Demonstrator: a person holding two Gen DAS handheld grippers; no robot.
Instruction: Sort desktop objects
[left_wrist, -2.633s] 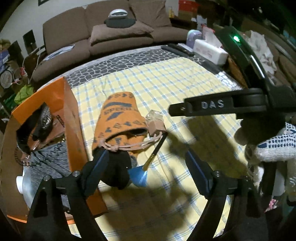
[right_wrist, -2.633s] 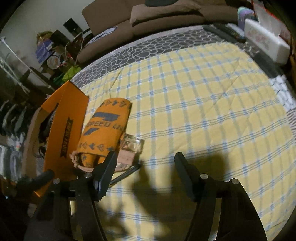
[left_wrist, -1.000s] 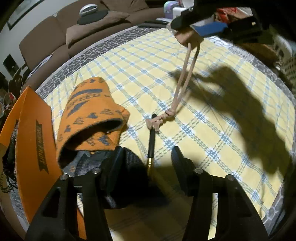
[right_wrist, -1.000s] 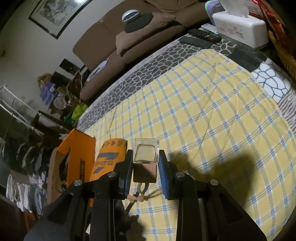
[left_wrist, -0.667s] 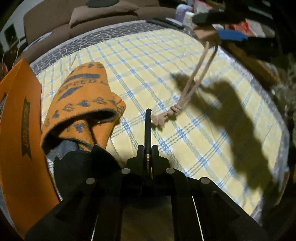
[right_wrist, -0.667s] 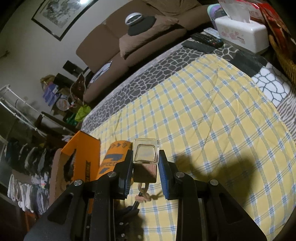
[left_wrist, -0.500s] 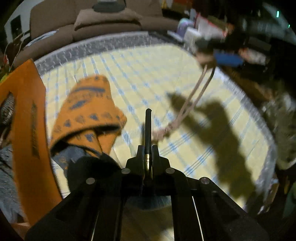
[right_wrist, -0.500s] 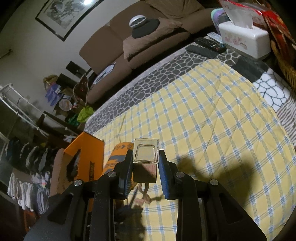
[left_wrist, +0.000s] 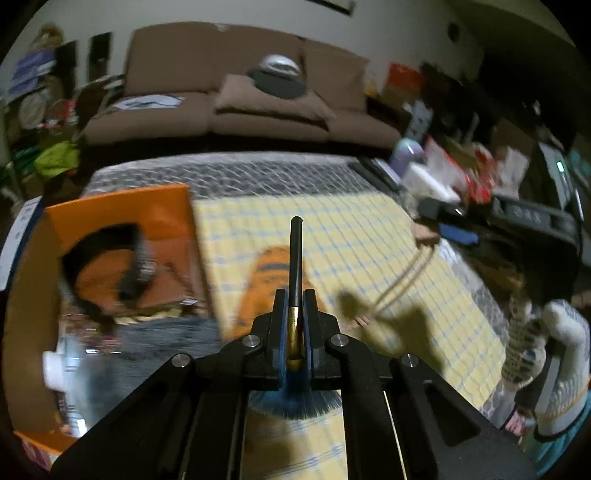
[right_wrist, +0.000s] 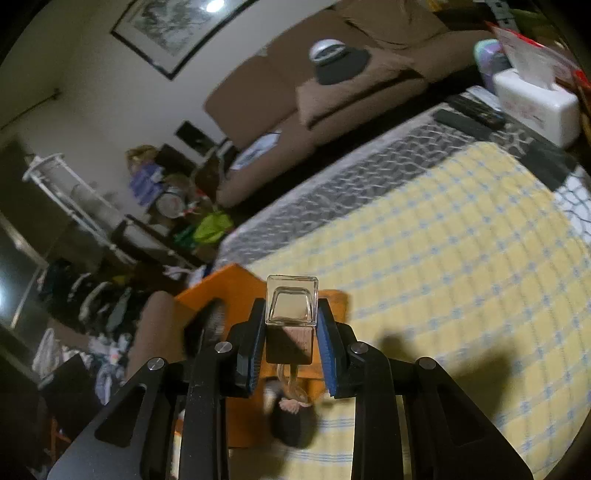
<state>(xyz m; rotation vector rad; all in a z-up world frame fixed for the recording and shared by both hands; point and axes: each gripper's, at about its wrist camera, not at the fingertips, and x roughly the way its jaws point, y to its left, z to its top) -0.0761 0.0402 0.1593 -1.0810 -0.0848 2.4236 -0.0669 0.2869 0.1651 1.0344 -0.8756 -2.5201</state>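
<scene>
My left gripper (left_wrist: 294, 306) is shut on a makeup brush (left_wrist: 295, 258) with a black handle, a gold ferrule and blue bristles. It holds the brush above the table, near the orange box (left_wrist: 122, 221). My right gripper (right_wrist: 291, 321) is shut on a small square glass bottle with a wooden cap (right_wrist: 291, 306). A tan cord (right_wrist: 293, 384) hangs from the cap. The bottle also shows at the right of the left wrist view (left_wrist: 424, 232), raised over the yellow plaid cloth (left_wrist: 369, 236). An orange patterned pouch (left_wrist: 269, 266) lies on the cloth beside the box.
The orange box holds black headphones (left_wrist: 129, 254) and other items. A brown sofa (left_wrist: 236, 110) stands behind the table. A white tissue box (right_wrist: 535, 99) and remotes (right_wrist: 469, 114) lie at the far right edge. Clutter fills the floor at left.
My left gripper has lifted the brush off the cloth and swung left toward the orange box. My right gripper has carried the bottle leftward, over the pouch and the box edge.
</scene>
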